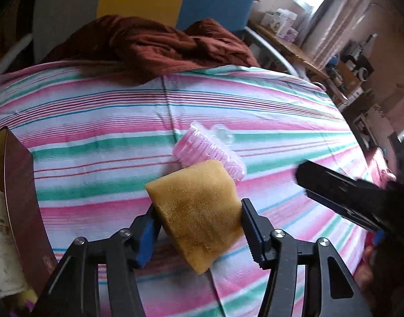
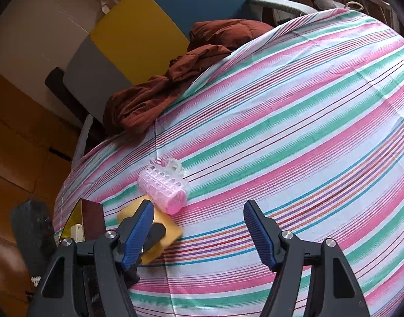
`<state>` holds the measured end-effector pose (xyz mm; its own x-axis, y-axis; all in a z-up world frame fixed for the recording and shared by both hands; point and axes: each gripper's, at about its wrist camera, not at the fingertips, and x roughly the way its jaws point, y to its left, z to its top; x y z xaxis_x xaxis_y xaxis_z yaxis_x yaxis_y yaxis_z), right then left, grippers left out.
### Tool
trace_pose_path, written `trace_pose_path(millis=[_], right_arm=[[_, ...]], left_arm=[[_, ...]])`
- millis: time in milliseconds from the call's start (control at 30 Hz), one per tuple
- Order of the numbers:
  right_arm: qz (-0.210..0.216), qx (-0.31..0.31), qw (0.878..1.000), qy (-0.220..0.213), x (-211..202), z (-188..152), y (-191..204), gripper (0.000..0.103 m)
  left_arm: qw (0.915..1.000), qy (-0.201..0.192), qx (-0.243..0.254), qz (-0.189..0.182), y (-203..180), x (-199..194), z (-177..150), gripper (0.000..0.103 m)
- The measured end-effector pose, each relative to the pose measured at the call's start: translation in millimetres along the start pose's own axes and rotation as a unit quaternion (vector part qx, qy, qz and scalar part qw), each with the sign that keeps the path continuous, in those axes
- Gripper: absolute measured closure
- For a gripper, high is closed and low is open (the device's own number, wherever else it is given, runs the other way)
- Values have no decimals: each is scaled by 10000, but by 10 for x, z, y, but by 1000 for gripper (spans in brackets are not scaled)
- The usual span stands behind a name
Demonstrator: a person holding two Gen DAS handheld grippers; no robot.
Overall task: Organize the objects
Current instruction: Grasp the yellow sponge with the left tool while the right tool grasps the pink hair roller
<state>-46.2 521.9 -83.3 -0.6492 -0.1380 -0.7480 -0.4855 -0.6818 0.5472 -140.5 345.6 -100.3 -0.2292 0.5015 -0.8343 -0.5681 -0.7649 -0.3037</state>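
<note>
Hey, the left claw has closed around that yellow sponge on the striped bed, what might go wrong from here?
1. The sponge is soft and pinched near its edges, so it may squash or slip from the left claw.
2. The pink hair roller touches the sponge's far edge, so lifting may nudge it.
3. The right claw is close by and may get bumped.

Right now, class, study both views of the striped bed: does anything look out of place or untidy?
Yes. A brown garment lies crumpled at the far edge of the striped sheet, not folded. A pink hair roller lies on its side loose on the sheet, right beside the sponge between the left tool's jaws. Nothing looks spilled or broken.
</note>
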Motion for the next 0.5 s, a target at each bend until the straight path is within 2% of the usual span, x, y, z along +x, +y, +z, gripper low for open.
trace_pose_path(millis=[167,233,300,500], right_arm=[[687,193,9964,451,143,-24,-13,32],[684,171,9957,600,202,-46,5,31],[635,135,9954,707,247,-68,25,27],[808,307,9919,934,371,-120,28,23]], left_arm=[[9990,57,354,-267,-151,-72,-208,45],[9987,113,365,-331,-168,-74,-278,45],[9986,78,428,-316,-182,-81,-328,45],[9984,20,481,-294,-176,-121,-382,45]])
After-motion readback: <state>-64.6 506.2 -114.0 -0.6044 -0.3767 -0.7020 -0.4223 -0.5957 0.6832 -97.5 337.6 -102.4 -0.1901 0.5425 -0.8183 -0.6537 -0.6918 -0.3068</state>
